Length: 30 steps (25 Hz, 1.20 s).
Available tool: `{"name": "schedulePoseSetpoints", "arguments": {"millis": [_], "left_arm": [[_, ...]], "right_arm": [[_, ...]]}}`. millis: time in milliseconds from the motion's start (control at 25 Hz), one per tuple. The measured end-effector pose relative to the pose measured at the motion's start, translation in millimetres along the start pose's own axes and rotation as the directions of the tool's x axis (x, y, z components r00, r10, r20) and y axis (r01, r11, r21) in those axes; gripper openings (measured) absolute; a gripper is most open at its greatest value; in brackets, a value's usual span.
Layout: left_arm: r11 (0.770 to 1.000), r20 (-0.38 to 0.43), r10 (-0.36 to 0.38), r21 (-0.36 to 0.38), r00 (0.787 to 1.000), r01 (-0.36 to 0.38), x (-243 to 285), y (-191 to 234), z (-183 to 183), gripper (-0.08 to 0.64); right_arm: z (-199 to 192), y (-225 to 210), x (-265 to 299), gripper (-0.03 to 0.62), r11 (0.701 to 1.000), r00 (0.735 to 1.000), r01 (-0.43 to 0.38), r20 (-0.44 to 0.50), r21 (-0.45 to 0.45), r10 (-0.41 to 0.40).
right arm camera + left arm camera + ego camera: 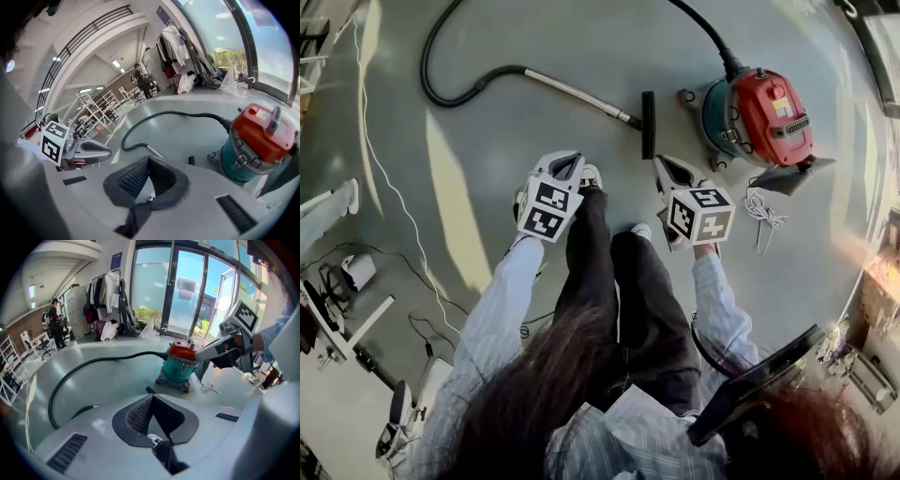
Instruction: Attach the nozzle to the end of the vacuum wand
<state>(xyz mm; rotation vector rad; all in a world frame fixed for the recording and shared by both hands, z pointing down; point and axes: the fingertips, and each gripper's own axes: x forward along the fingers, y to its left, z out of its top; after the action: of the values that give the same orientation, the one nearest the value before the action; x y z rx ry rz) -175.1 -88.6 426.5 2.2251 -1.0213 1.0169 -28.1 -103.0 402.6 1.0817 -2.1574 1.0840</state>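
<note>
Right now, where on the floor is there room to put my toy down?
Bare floor: between the thin white cable and the left gripper; also beyond the wand, left of the vacuum. Crowded around the vacuum, nozzle and coiled cord.

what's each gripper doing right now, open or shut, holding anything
Left gripper: shut, nothing between its jaws.
Right gripper: shut, nothing between its jaws.

A large, open workshop-style hall: polished grey floor point(581, 56), tall glass doors point(187, 291), a loaded coat rack point(105, 291), metal shelves point(99, 110), office chairs point(44, 345).
</note>
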Motion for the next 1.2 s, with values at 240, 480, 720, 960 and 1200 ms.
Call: {"name": "schedulePoseSetpoints", "arguments": {"millis": [240, 480, 720, 960, 1200], "left_arm": [[0.987, 0.055, 0.007, -0.161, 0.998, 0.002, -106, -71, 45, 0.006], [0.97, 0.108, 0.013, -0.242, 0.994, 0.014, -189, -138, 71, 0.005], [0.979, 0.13, 0.027, -0.205, 0.991, 0.0, -236, -180, 71, 0.006], [0.97, 0.195, 0.058, -0.243, 0.979, -0.009, -291, -191, 53, 0.006], [0.962, 0.247, 0.053, -0.271, 0.968, 0.016, -346, -198, 1, 0.006]], "right_arm": [[25, 57, -113, 0.005, 0.999, 1.0, -0.012, -0.022, -0.049, 0.011], [29, 99, -202, 0.005, 0.996, 0.999, -0.022, -0.035, -0.082, 0.019], [18, 125, -241, 0.005, 0.998, 1.0, -0.026, -0.009, -0.061, 0.026], [-5, 169, -251, 0.005, 0.996, 0.999, -0.034, -0.003, -0.084, 0.034], [-30, 234, -260, 0.005, 0.991, 0.999, -0.01, 0.03, -0.13, 0.014]]}}
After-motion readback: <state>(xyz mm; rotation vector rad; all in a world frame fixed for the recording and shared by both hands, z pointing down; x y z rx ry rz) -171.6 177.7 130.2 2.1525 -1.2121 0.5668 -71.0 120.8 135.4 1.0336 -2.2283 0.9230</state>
